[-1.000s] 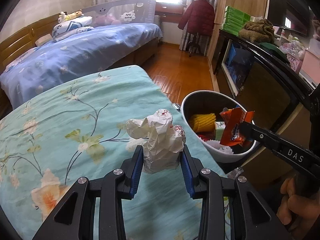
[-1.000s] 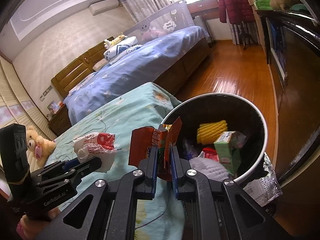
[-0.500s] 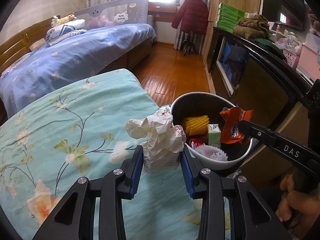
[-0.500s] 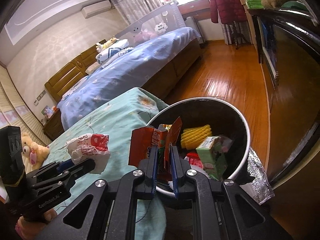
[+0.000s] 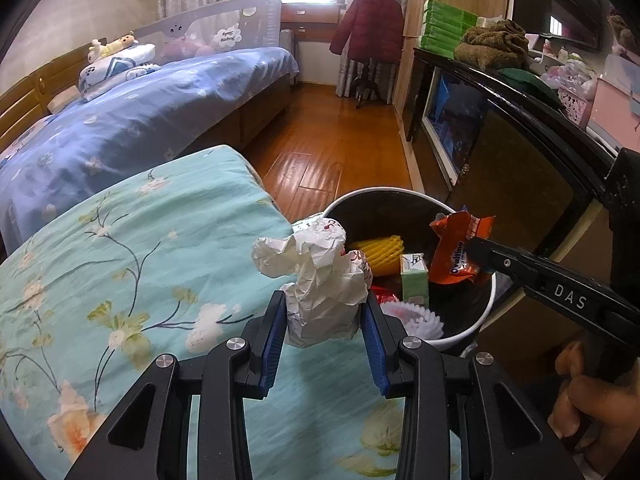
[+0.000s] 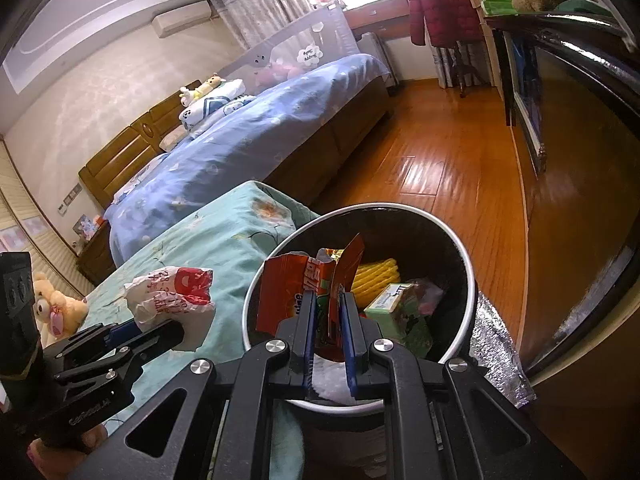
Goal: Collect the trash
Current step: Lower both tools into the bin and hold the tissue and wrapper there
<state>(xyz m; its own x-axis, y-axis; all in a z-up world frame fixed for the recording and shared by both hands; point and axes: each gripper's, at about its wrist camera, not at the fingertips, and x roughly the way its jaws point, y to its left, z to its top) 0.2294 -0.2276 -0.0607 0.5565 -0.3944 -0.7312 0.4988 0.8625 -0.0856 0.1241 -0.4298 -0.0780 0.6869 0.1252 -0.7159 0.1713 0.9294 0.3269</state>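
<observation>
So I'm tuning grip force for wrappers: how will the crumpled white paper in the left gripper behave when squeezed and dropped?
The paper is creased all over and bulges above the left gripper, so it probably crushes easily and springs back a little. It looks light for its bulk, so it may drift when released. Its loose shape should not roll far.

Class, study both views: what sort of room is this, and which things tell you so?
Most likely a home bedroom: a wooden-framed bed with a blue quilt, a dark red padded coat on a stand, and a cream teddy bear.
</observation>
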